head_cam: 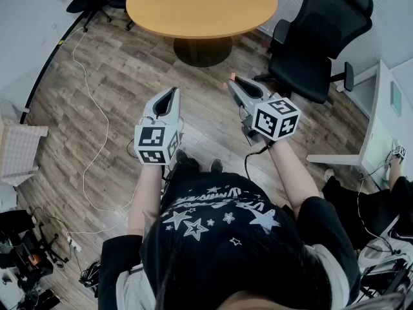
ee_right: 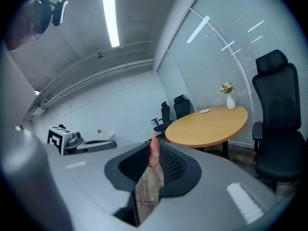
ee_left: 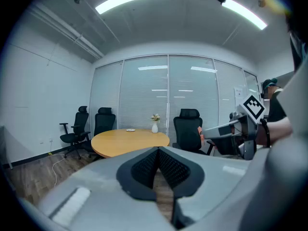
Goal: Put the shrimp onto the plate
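Note:
A pinkish-orange shrimp point(ee_right: 154, 150) sticks up between the pads of my right gripper point(ee_right: 153, 147), which is shut on it. From the head view, only an orange tip of the shrimp point(head_cam: 232, 76) shows at the nose of the right gripper point(head_cam: 234, 81). My left gripper point(head_cam: 172, 92) is held level beside it with its tips together and nothing between them; its pads point(ee_left: 168, 165) meet at the front. A small white plate point(ee_left: 130, 130) lies on the far side of the round wooden table point(head_cam: 201, 5), well ahead of both grippers. The plate point(ee_right: 205, 111) also shows in the right gripper view.
A white vase with flowers point(ee_left: 155, 125) stands on the table near the plate. Black office chairs point(head_cam: 322, 37) ring the table, one close on the right. A white cable point(head_cam: 90, 108) trails over the wooden floor at the left. A white desk point(head_cam: 381, 128) stands at the right.

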### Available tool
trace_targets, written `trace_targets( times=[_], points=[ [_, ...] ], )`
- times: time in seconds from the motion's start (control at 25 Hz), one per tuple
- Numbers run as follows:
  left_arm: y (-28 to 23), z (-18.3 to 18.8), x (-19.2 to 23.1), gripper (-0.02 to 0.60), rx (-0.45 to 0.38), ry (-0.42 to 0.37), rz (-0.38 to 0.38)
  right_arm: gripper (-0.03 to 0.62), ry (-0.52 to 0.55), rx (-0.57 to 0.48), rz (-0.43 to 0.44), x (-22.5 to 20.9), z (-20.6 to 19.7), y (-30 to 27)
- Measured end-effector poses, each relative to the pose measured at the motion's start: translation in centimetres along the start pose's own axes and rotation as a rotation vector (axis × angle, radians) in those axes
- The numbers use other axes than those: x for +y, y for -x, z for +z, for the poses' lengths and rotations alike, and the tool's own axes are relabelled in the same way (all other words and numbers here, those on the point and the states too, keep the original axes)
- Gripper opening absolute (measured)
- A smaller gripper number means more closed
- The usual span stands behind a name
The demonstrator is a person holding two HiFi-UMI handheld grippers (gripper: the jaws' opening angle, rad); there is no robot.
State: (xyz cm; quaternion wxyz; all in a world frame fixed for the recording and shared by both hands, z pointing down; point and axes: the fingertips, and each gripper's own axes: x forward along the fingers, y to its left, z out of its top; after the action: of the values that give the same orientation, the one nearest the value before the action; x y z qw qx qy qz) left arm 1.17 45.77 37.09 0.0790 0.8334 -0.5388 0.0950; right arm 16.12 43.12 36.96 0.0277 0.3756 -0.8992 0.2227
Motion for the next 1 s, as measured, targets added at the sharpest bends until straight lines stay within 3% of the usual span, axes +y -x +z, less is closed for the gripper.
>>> trace_targets(
  times=[0.6, 1.0],
  points=[
    [0.0, 0.0, -0.7, 0.002, -0.006, 0.0, 0.004, 0.063, 0.009, -0.003, -0.009, -0.7, 0.1, 0.8],
    [0.2, -1.0, -0.4, 0.002, 0.019, 0.013, 0.041, 0.066, -0.072, 0.018, 0.003, -2.4, -0.8, 0.6]
  ],
)
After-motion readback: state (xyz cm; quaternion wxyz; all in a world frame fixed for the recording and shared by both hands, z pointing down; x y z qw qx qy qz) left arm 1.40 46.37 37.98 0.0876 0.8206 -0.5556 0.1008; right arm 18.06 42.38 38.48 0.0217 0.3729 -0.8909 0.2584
